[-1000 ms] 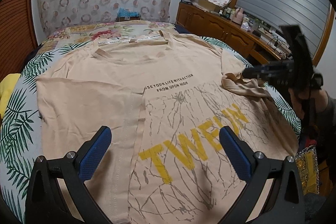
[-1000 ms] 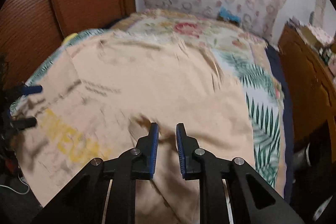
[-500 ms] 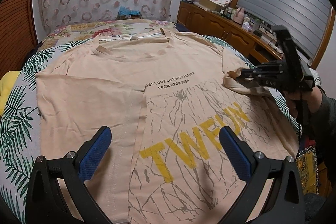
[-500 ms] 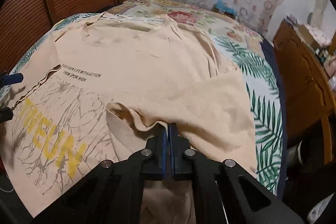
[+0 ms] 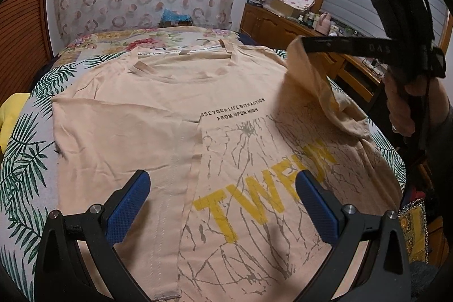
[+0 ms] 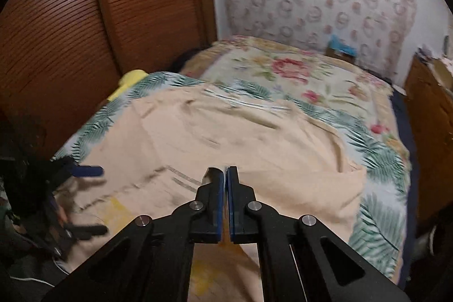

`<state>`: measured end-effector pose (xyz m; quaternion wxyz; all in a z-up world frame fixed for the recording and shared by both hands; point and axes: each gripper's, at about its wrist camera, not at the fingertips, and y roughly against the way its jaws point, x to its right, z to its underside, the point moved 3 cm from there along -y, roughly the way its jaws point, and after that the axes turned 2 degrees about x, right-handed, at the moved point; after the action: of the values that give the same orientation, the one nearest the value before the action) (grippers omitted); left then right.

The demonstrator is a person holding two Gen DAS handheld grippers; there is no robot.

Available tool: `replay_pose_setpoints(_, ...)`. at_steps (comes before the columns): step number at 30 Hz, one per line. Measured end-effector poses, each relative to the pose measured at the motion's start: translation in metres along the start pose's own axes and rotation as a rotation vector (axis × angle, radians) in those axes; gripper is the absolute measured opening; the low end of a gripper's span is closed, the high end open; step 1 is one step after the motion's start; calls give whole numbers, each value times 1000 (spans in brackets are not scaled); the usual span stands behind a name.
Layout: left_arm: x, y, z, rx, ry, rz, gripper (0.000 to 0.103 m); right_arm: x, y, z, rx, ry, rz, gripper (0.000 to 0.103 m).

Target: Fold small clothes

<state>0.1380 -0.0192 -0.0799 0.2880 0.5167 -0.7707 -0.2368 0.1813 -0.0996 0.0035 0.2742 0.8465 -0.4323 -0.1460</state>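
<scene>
A beige T-shirt [image 5: 158,115] with yellow "TWEUN" print lies flat on the bed, its left side folded inward. My left gripper [image 5: 222,200] is open and empty, hovering over the shirt's lower part. My right gripper [image 6: 225,174] is shut on the shirt's right sleeve [image 5: 311,81] and holds it lifted above the bed. It also shows in the left wrist view [image 5: 305,45] at the upper right, with the sleeve hanging from its tips. The shirt shows blurred in the right wrist view [image 6: 226,137].
The bed cover [image 5: 25,149] has palm-leaf and floral prints. A yellow item [image 5: 11,112] lies at the bed's left edge. A wooden sideboard [image 5: 286,27] with clutter stands on the right. A wooden slatted door [image 6: 70,19] is left of the bed.
My right gripper closed on the right sleeve and lifted it up and inward over the shirt. My left gripper stayed open and hardly moved.
</scene>
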Motion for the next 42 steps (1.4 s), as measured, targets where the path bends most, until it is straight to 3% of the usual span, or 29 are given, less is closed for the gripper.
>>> replay_pose_setpoints(1, 0, 0, 0, 0, 0, -1, 103, 0, -4, -1, -5, 2, 5, 23)
replay_pose_setpoints(4, -2, 1, 0, 2, 3, 0, 103, 3, 1, 2, -4, 3, 8, 35)
replay_pose_setpoints(8, -3, 1, 1, 3, 12, 2, 103, 19, 12, 13, -12, -11, 59, 36)
replay_pose_setpoints(16, -1, 4, 1, 12, 13, 15, 103, 41, 44, 85, -111, -102, 147, 36)
replay_pose_setpoints(20, 2, 3, 1, 9, 9, 16, 103, 31, 42, 111, -147, -112, 125, 36)
replay_pose_setpoints(27, 3, 2, 1, 4, 6, 13, 103, 38, 29, 114, -144, -116, 223, 36)
replay_pose_setpoints(33, 1, 0, 1, 3, 14, 14, 103, 38, 9, 119, -176, -89, 219, 36)
replay_pose_setpoints(35, 1, 0, 1, 2, 12, 14, 103, 35, 5, 118, -171, -63, 227, 30)
replay_pose_setpoints(39, 0, 1, 2, 2, 12, 12, 103, 32, 3, 119, -159, -19, 264, 3)
replay_pose_setpoints(42, -2, 2, 4, 4, 15, 8, 103, 26, 12, 119, -110, -17, 268, 3)
